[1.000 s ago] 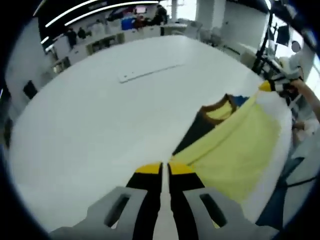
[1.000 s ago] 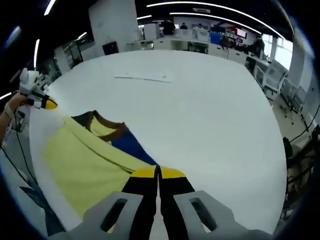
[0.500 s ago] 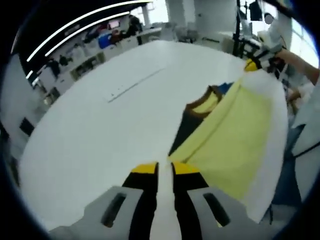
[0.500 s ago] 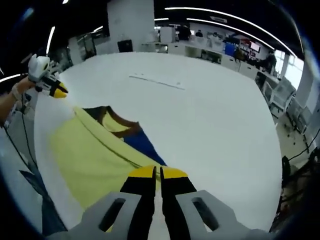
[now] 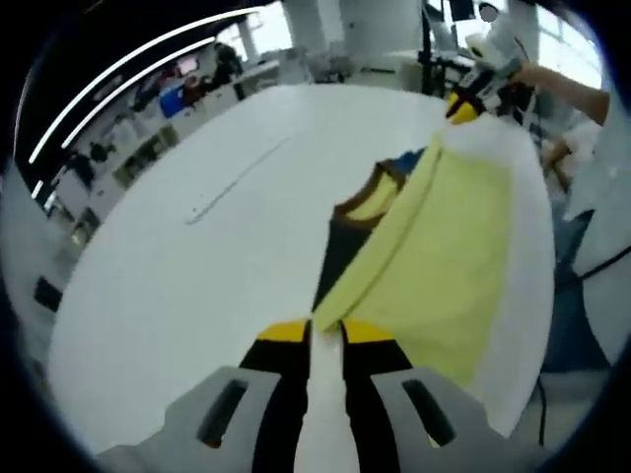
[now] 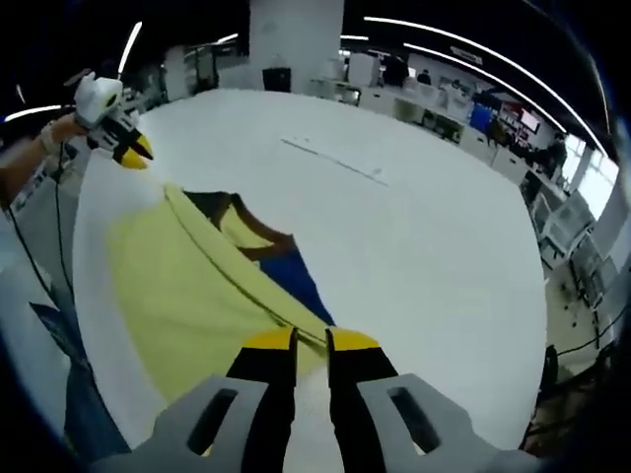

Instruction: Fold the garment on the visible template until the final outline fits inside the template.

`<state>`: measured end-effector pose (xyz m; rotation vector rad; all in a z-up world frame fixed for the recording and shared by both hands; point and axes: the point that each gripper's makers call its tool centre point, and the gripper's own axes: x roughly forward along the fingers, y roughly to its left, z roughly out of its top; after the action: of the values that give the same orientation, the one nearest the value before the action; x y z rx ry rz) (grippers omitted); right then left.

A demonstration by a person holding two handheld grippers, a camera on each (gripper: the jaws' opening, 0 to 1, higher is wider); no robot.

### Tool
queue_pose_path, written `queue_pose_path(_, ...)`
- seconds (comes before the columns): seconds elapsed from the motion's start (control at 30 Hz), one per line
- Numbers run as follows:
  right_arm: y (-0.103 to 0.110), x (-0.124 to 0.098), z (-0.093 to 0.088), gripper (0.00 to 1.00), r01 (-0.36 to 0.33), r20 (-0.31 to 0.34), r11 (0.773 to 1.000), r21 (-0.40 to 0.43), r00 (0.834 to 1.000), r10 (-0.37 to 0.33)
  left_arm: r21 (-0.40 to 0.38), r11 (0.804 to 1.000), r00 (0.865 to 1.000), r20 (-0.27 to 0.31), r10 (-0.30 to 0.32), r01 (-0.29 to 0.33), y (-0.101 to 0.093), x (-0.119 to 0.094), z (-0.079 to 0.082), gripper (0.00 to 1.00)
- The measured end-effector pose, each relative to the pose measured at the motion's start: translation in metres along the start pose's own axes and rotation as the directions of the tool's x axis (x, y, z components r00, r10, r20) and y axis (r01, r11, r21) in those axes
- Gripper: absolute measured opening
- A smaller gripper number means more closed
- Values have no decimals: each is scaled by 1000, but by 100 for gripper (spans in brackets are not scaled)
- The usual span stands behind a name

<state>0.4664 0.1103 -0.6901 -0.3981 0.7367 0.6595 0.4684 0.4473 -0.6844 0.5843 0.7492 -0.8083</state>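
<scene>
The garment (image 5: 449, 256) is yellow, with a dark brown collar and blue and black parts under it. It lies on the near edge of the white desk (image 5: 197, 266), its hem stretched between both tools. The left gripper (image 5: 325, 333) pinches one hem corner with its fingers almost closed. The right gripper (image 6: 297, 340) pinches the other corner, also nearly closed.

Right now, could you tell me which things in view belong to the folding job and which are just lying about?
Belongs to the job:
- garment, yellow, with a dark collar
- left gripper, shut on the garment's edge
- right gripper, shut on the garment's edge
- table

Just lying about:
- pale strip on the table beyond the garment
- office desks in the background
</scene>
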Motion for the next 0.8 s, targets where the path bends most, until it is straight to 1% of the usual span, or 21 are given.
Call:
queue_pose_path(0.07, 2, 1, -1, 12, -17, -13, 999, -27, 1000, 17, 44, 999, 1000, -15, -9, 10, -1, 1, 1, 9)
queue_pose_path(0.1, 3, 2, -1, 12, -23, -22, 999, -43, 1000, 22, 84, 996, 999, -31, -29, 31, -4, 2, 0, 9)
queue_pose_path(0.13, 3, 3, -2, 12, -25, -28, 997, -71, 999, 23, 93, 994, 997, -47, -53, 57, -8, 4, -1, 9)
queue_pose_path(0.17, 3, 4, -2, 13, -26, -30, 996, -88, 999, 24, 92, 993, 997, -51, -64, 69, -10, 4, -1, 9)
queue_pose_path(0.2, 4, 5, -3, 13, -35, -38, 995, -98, 999, 31, 108, 988, 993, -58, -101, 107, -15, 5, -1, 10)
queue_pose_path(0.23, 5, 5, -4, 14, -49, -45, 993, -104, 998, 44, 140, 983, 992, -43, -118, 123, -17, 6, 2, 12)
queue_pose_path(0.3, 5, 5, -4, 14, -56, -52, 992, -117, 997, 50, 164, 978, 991, -57, -120, 128, -18, 7, 4, 13)
queue_pose_path(0.37, 4, 5, -3, 14, -62, -61, 987, -150, 997, 53, 224, 965, 989, -88, -120, 137, -16, 9, 1, 14)
queue_pose_path(0.43, 4, 6, -2, 14, -72, -66, 983, -171, 996, 61, 240, 961, 986, -122, -112, 139, -12, 12, -4, 14)
queue_pose_path(0.5, 6, 7, -2, 14, -94, -79, 970, -224, 994, 78, 253, 957, 985, -136, -108, 140, -9, 16, -8, 15)
queue_pose_path(0.57, 7, 9, -6, 14, -106, -103, 964, -245, 991, 83, 260, 955, 986, -124, -113, 143, -8, 19, -7, 15)
queue_pose_path(0.6, 8, 12, -10, 15, -113, -116, 959, -259, 990, 86, 247, 956, 985, -112, -132, 156, -9, 21, -7, 15)
queue_pose_path(0.63, 7, 13, -12, 15, -113, -122, 959, -261, 989, 83, 235, 958, 983, -118, -142, 167, -10, 23, -8, 15)
queue_pose_path(0.67, 6, 15, -16, 16, -118, -142, 957, -265, 986, 82, 241, 955, 981, -129, -144, 171, -9, 25, -11, 15)
queue_pose_path(0.73, 5, 18, -18, 16, -114, -148, 950, -292, 986, 73, 275, 947, 980, -153, -126, 165, -5, 28, -17, 16)
queue_pose_path(0.77, 4, 19, -18, 16, -114, -149, 947, -300, 986, 72, 286, 943, 978, -162, -130, 173, -5, 29, -19, 16)
queue_pose_path(0.8, 3, 20, -18, 15, -117, -148, 946, -303, 986, 74, 286, 938, 975, -161, -152, 193, -9, 31, -20, 17)
